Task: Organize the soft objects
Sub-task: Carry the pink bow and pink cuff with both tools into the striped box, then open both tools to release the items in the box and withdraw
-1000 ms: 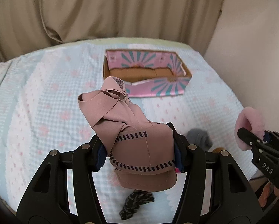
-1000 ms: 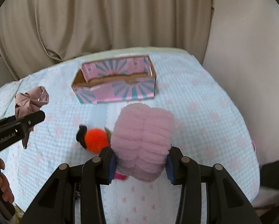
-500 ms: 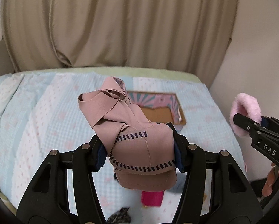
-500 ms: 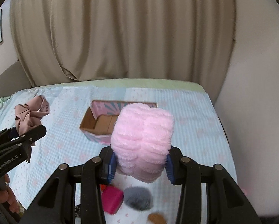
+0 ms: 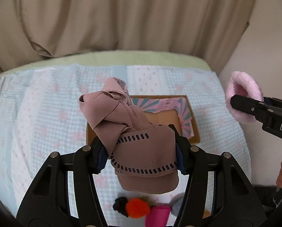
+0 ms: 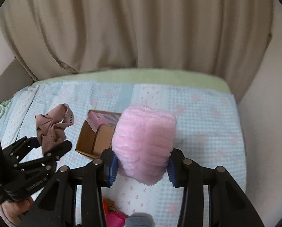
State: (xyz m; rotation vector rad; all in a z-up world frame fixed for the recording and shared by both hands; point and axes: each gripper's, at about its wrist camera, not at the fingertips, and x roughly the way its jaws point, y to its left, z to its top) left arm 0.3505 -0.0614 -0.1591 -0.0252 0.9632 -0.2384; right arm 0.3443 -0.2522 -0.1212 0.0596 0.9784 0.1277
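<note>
My left gripper (image 5: 141, 157) is shut on a dusty-pink fabric headband (image 5: 133, 132) with dark stitching, held in the air above the bed; it also shows in the right wrist view (image 6: 52, 126). My right gripper (image 6: 141, 168) is shut on a fluffy pink scrunchie (image 6: 144, 143), also held up; it shows at the right of the left wrist view (image 5: 243, 98). An open pink and teal cardboard box (image 5: 188, 113) lies on the bed beyond both grippers, partly hidden by the held things (image 6: 90, 140).
The bed has a light blue checked cover (image 5: 46, 117). Below the grippers lie an orange pompom (image 5: 137, 207), a black piece (image 5: 120, 204), a magenta item (image 5: 158, 215) and a grey one (image 6: 141, 220). Beige curtains (image 5: 122, 19) hang behind; a wall (image 6: 269, 113) stands at the right.
Both grippers have risen and come nearer the box with their loads still held. The box now sits closer below, and the small items lie near the bottom edge.
</note>
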